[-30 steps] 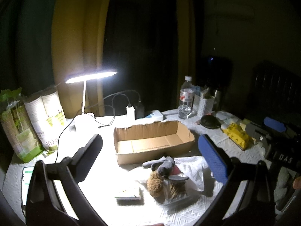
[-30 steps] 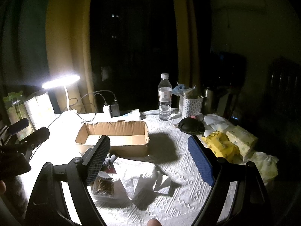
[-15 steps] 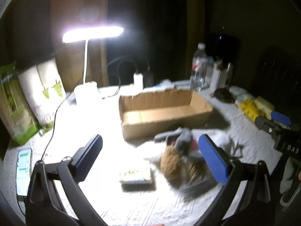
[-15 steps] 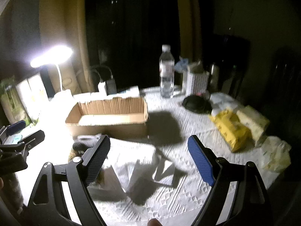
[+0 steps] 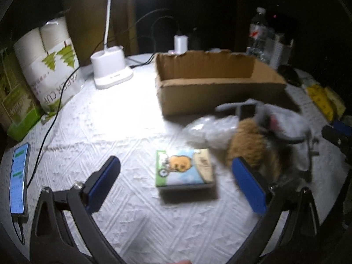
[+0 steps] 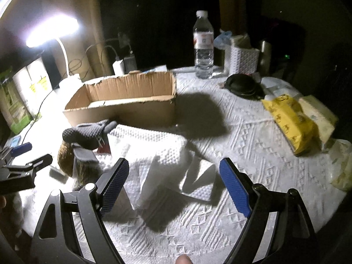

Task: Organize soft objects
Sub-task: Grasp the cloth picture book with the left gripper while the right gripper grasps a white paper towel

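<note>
- Darkness fills the room beyond a bench (image 5: 123, 118) spread with a white embossed cloth, lit only by a desk lamp (image 5: 110, 68) whose head is cut off at the top of the left wrist view and burns out to white glare in the right wrist view.
- Left tool (image 5: 176, 180) hangs above the cloth with its blue-padded fingers spread wide and holding nothing; a small pack printed with a cartoon on a bicycle (image 5: 184, 168) lies flat between them, blurred.
- Right tool (image 6: 173, 182) likewise stands spread and empty above a crumpled white paper towel (image 6: 167, 160).
- Soft objects sit heaped just in front of an open cardboard box (image 5: 215, 83), whose inside is hidden by its near wall in the left view: a grey knitted item (image 6: 85, 132) lies on top of a brown fuzzy toy (image 5: 246, 140); motion blur and shadow make their exact shapes hard to tell.
- Clear crinkled plastic (image 5: 209, 127) lies beside the heap.
- Behind the box stands a water bottle (image 6: 203, 44); at the far right a yellow packet (image 6: 290, 116) rests on the cloth.
- Left edge: a lit phone (image 5: 18, 176) on a cable, and a sleeve of paper cups (image 5: 50, 63), partly in shadow.
</note>
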Demonstrator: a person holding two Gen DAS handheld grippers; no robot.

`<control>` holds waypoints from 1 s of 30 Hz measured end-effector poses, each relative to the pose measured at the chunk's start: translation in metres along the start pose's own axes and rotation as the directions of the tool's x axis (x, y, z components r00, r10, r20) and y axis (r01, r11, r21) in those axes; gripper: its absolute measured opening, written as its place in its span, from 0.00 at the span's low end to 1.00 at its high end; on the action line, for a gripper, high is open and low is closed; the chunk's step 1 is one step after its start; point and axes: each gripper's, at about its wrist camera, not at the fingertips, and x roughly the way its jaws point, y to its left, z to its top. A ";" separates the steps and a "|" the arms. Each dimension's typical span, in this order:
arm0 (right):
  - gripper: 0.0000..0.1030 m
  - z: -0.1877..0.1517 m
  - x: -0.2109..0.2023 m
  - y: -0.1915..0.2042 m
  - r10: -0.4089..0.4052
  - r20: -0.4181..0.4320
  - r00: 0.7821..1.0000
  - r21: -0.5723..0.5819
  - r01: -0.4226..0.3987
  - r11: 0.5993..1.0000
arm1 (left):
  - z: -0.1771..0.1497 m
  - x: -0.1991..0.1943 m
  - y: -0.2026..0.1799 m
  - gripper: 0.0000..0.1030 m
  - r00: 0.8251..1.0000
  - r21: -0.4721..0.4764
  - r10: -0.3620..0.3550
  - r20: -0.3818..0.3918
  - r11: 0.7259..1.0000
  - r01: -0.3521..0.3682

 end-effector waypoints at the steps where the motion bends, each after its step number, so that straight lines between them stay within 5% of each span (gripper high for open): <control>1: 0.85 -0.001 0.003 0.000 0.002 -0.010 1.000 -0.005 -0.002 1.000 | 0.001 0.004 0.001 0.99 1.000 0.000 0.005 -0.008 1.000 -0.005; 9: 0.84 0.007 0.020 -0.005 0.065 -0.024 0.998 0.017 -0.065 0.998 | 0.001 0.036 0.010 0.99 0.997 -0.006 0.017 -0.073 1.000 -0.017; 19: 0.65 0.005 0.039 0.029 0.128 -0.064 0.990 -0.064 -0.132 0.989 | -0.002 0.041 0.002 0.94 0.994 0.029 -0.047 -0.101 0.998 0.050; 23: 0.64 0.000 0.045 0.037 0.144 -0.073 0.987 -0.079 -0.149 0.986 | -0.002 0.047 -0.003 0.76 0.990 0.040 -0.060 -0.125 0.997 0.066; 26: 0.42 -0.004 0.048 0.044 0.130 -0.080 0.988 -0.117 -0.139 0.983 | -0.003 0.048 -0.003 0.68 0.991 0.044 -0.059 -0.121 0.997 0.064; 28: 0.12 -0.007 0.049 0.045 0.139 -0.084 0.987 -0.125 -0.148 0.981 | -0.004 0.046 -0.003 0.68 0.989 0.036 -0.081 -0.119 0.996 0.086; 30: 0.08 -0.008 0.046 0.043 0.159 -0.080 0.984 -0.115 -0.168 0.979 | -0.006 0.042 -0.003 0.68 0.990 0.031 -0.089 -0.110 0.995 0.093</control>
